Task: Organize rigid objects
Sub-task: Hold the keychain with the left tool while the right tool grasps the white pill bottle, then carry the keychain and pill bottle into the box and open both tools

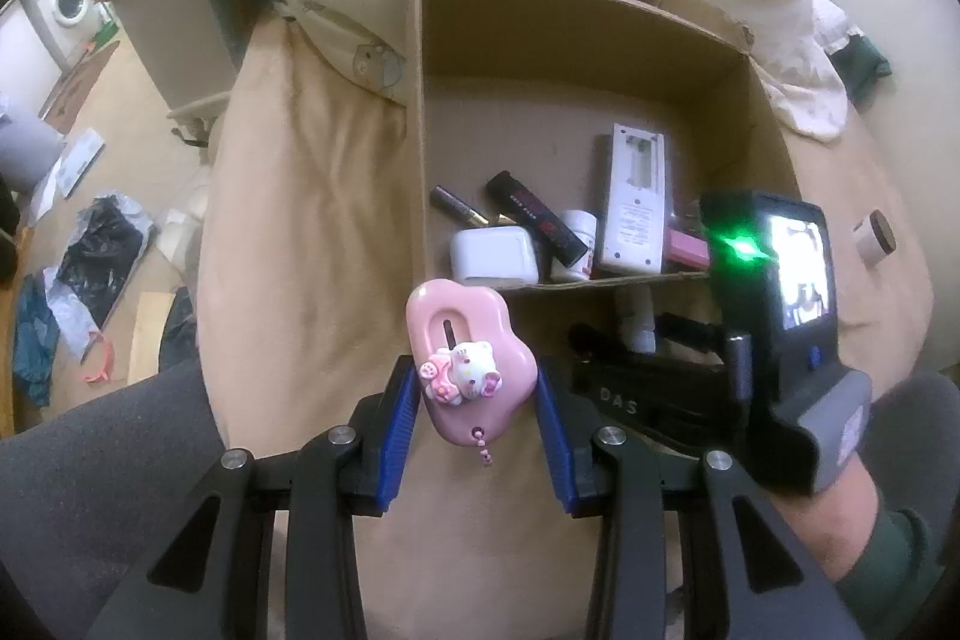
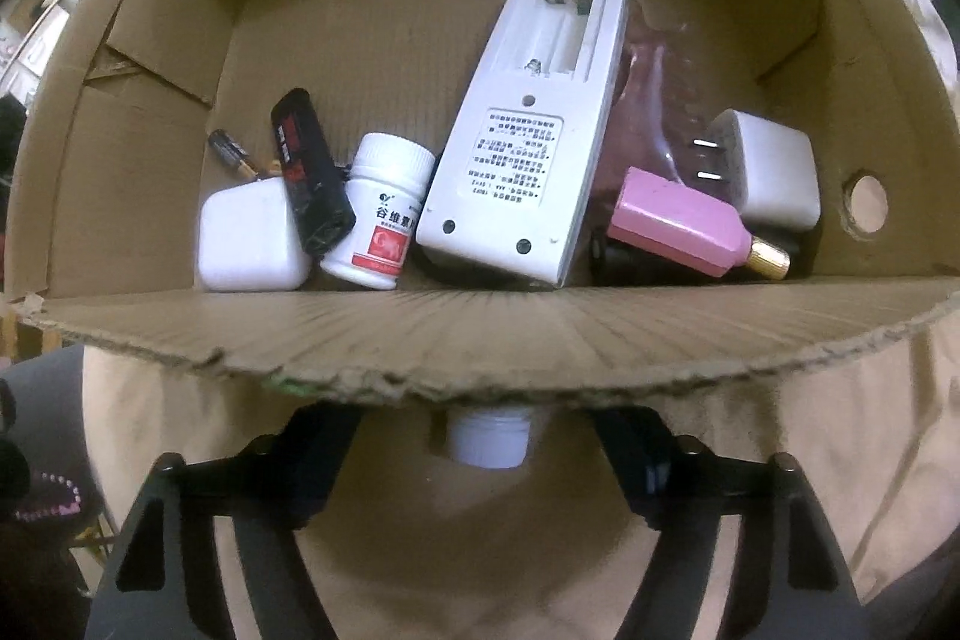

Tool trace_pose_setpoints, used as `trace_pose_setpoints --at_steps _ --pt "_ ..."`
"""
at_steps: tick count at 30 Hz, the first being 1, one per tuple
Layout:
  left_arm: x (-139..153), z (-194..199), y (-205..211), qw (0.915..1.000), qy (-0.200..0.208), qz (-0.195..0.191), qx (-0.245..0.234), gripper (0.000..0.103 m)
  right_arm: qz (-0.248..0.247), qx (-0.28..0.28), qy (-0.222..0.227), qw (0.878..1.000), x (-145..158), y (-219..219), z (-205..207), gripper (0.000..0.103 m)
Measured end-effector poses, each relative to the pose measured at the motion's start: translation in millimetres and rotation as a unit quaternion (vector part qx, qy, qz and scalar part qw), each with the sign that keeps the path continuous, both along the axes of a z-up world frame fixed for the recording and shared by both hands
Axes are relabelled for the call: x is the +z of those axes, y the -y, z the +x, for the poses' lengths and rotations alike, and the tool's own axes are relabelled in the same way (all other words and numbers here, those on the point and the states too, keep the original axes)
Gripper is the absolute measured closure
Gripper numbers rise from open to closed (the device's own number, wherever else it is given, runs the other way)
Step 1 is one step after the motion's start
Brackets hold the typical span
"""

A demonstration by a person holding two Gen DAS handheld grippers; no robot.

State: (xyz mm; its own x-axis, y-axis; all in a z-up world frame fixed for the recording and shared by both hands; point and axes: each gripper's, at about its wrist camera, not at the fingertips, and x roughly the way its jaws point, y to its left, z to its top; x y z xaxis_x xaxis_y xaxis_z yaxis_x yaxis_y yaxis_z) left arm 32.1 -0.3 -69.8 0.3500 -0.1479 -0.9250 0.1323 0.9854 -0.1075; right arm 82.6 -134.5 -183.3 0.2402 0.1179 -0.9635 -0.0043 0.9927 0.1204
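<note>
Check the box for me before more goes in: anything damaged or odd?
The white remote lies back-up, battery cover missing, compartment open. The cardboard box has a torn, ragged near edge.

Brown corrugated cardboard box [image 2: 492, 334]: matt, rough torn edge. Inside box, white plastic remote [image 2: 528, 130] smooth; pink plastic cat-charm case [image 1: 471, 358] glossy.

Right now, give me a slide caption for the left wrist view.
Left hand-held gripper shut on a pink cat-charm trinket beside the cardboard box of sorted items.
</note>
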Motion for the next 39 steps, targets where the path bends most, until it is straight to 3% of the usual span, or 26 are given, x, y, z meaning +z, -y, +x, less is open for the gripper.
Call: trace_pose_setpoints --at_steps 2,4,15,22,27,39 --pt "-1.0 0.0 1.3 1.0000 0.001 0.004 0.000 0.068 -0.006 0.007 0.003 1.000 3.1 -1.4 -1.8 0.066" --pt "-2.9 0.3 3.4 1.0000 0.000 0.010 0.000 0.068 -0.003 0.013 0.003 1.000 5.8 -3.5 -5.1 0.074" --pt "-7.9 1.8 -1.2 0.9997 0.000 0.021 0.010 0.068 0.045 0.036 0.002 0.998 38.2 2.3 -37.3 0.074" --pt "-7.1 -1.0 6.3 0.9995 0.006 0.030 0.000 0.068 0.086 0.032 0.027 0.995 76.1 45.2 -74.6 0.074" --pt "-5.4 2.9 4.5 0.9999 -0.013 0.008 -0.005 0.068 0.127 0.015 0.056 0.990 105.3 75.8 -87.8 0.074" --pt "51.2 28.5 26.5 0.9982 0.048 0.013 -0.033 0.068 0.162 -0.003 0.119 0.980 145.4 112.0 -47.5 0.074"
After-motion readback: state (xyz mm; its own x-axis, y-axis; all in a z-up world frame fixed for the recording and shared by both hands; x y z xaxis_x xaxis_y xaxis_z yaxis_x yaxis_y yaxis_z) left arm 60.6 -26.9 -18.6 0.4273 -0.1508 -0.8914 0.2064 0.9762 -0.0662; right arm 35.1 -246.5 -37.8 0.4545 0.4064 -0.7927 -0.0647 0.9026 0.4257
